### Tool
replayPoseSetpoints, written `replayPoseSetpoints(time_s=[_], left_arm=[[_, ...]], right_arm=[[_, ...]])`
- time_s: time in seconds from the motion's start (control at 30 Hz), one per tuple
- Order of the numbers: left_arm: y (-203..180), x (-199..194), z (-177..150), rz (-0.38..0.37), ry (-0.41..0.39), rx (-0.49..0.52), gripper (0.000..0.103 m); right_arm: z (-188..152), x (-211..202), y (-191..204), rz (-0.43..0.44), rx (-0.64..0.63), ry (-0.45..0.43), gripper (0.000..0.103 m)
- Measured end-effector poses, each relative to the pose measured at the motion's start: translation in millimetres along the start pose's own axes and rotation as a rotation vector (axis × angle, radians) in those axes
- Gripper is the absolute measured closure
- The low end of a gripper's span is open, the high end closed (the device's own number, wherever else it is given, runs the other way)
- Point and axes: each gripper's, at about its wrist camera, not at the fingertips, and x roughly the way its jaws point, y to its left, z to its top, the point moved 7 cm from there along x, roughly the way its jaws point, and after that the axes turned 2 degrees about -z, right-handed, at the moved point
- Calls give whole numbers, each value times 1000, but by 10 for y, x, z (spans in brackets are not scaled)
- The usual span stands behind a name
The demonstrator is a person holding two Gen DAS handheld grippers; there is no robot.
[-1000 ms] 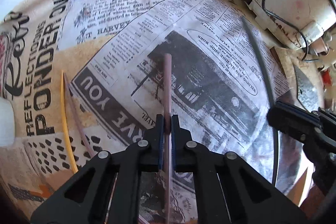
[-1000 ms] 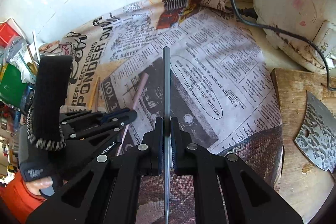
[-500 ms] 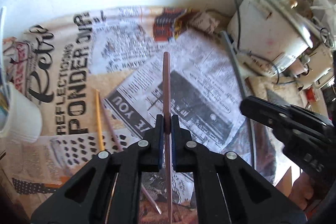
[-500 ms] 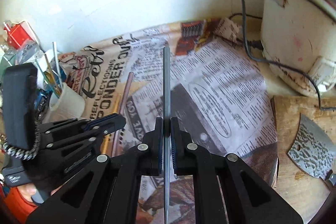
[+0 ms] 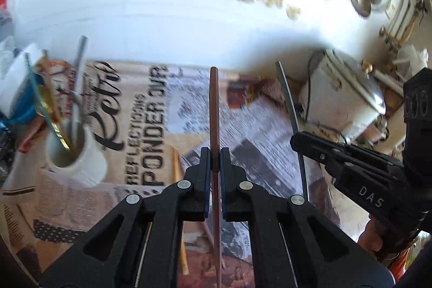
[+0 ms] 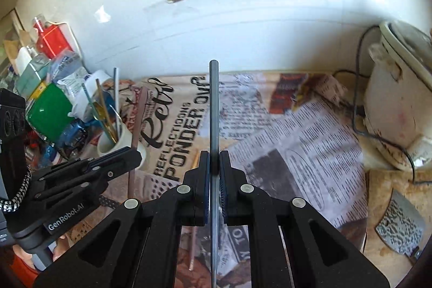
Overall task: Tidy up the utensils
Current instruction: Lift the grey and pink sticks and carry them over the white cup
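Observation:
My left gripper (image 5: 214, 161) is shut on a pinkish-brown chopstick (image 5: 214, 104), held upright above the newspaper-print cloth (image 5: 151, 126). My right gripper (image 6: 214, 163) is shut on a grey chopstick (image 6: 213, 104), also upright. A white cup (image 5: 81, 161) holding several sticks stands at the left; it also shows in the right wrist view (image 6: 118, 139), just beyond the left gripper (image 6: 129, 153). A yellow chopstick (image 5: 176, 169) and another pinkish one lie on the cloth under the left gripper. The right gripper (image 5: 297, 139) with its grey chopstick (image 5: 290, 99) shows at right in the left wrist view.
A white rice cooker (image 6: 399, 109) with a black cord stands at the right. A cleaver (image 6: 399, 228) lies on a wooden board (image 6: 378, 185). Bottles and packets (image 6: 48, 99) crowd the left behind the cup. A white tiled wall (image 6: 229, 31) backs the counter.
Both grippers have risen and tilted up with their chopsticks, so the wall and cup came into view. The left gripper has moved closer to the cup.

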Motion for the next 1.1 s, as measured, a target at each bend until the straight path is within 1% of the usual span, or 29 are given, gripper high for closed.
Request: replayPoseSetpoints(time_s=[0.23,0.5,0.73,0.87,1.1], left_arm=[[397,-455,233,54,-125,-50,99],[926,-849,436,100,-226,-114,99],[1394,-962,564,112,-265,-148,99],[1658,-986,678,118,-280,-158,99],[2068,-857,879,131,-292,-181,99]], right_arm=[[219,-34,425,36,-67,-54,97],[464,7,939,78,-122,-98,97],[619,179,1384,96,-158,-119,97],[675,333,1602,108,-153,-112,97],[761,674,1889,101,-158,-100,97]])
